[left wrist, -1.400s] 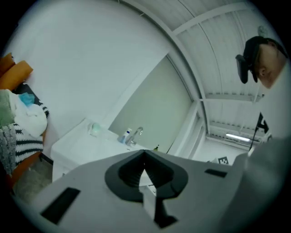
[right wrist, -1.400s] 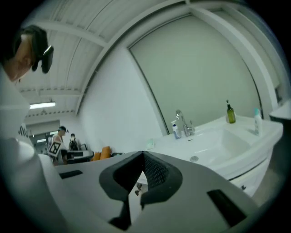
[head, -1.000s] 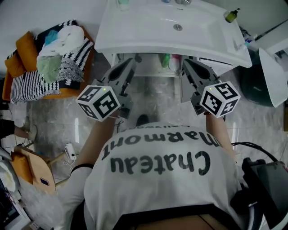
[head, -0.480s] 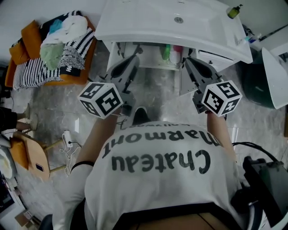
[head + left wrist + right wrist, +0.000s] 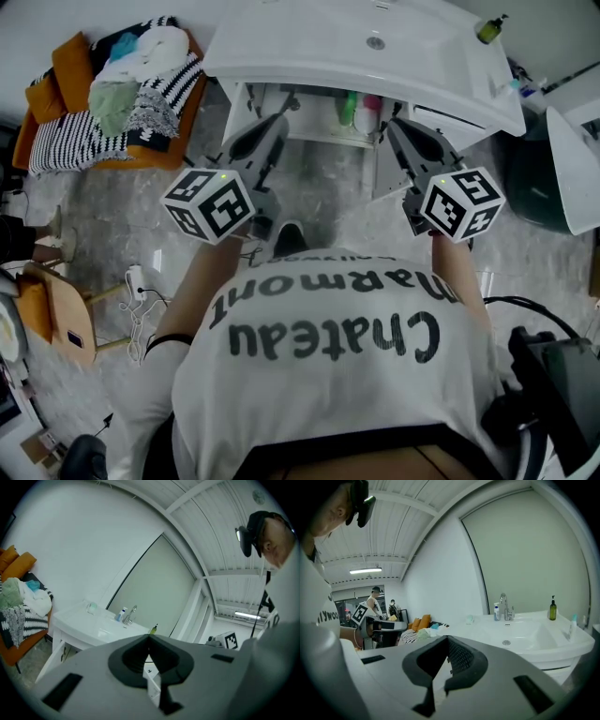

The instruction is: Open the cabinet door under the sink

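The white sink point(image 5: 309, 56) stands at the top of the head view, and the cabinet point(image 5: 323, 127) under it is open. Its left door point(image 5: 242, 105) and right door point(image 5: 386, 173) are swung outward, with bottles point(image 5: 358, 108) showing inside. My left gripper point(image 5: 278, 122) is shut and empty, its tip just right of the left door. My right gripper point(image 5: 392, 127) is also shut and empty, close above the right door's edge; contact cannot be told. In the left gripper view the shut gripper point(image 5: 149, 638) points toward the sink point(image 5: 93, 625). The right gripper point(image 5: 447, 641) faces the basin point(image 5: 520, 637).
An orange chair piled with clothes point(image 5: 108, 98) stands left of the sink. A dark bin point(image 5: 530, 173) sits to its right, a wooden stool point(image 5: 66, 323) at the lower left. A soap bottle point(image 5: 487, 30) stands on the sink's corner. People point(image 5: 375, 603) stand far behind.
Both grippers and the head camera have drawn back a little from the sink, so more of the open cabinet and its doors shows. Both grippers stay shut.
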Action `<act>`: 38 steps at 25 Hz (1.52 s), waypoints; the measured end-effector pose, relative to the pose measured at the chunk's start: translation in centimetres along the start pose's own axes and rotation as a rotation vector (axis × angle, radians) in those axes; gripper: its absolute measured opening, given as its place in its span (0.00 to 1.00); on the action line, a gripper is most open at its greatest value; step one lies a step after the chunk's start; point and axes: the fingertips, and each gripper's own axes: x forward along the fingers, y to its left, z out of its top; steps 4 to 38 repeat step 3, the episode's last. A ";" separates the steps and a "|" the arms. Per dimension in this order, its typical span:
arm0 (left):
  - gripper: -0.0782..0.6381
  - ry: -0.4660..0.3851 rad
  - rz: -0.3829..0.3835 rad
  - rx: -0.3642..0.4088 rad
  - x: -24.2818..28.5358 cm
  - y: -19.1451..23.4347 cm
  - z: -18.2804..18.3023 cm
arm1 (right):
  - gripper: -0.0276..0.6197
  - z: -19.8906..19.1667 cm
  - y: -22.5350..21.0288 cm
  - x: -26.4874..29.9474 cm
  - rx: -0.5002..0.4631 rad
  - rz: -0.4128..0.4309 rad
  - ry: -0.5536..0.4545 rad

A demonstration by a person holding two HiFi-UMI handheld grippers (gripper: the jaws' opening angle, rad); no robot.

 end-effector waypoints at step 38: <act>0.12 0.006 0.012 0.017 -0.3 -0.3 -0.3 | 0.06 -0.1 0.2 -0.3 0.006 0.010 0.007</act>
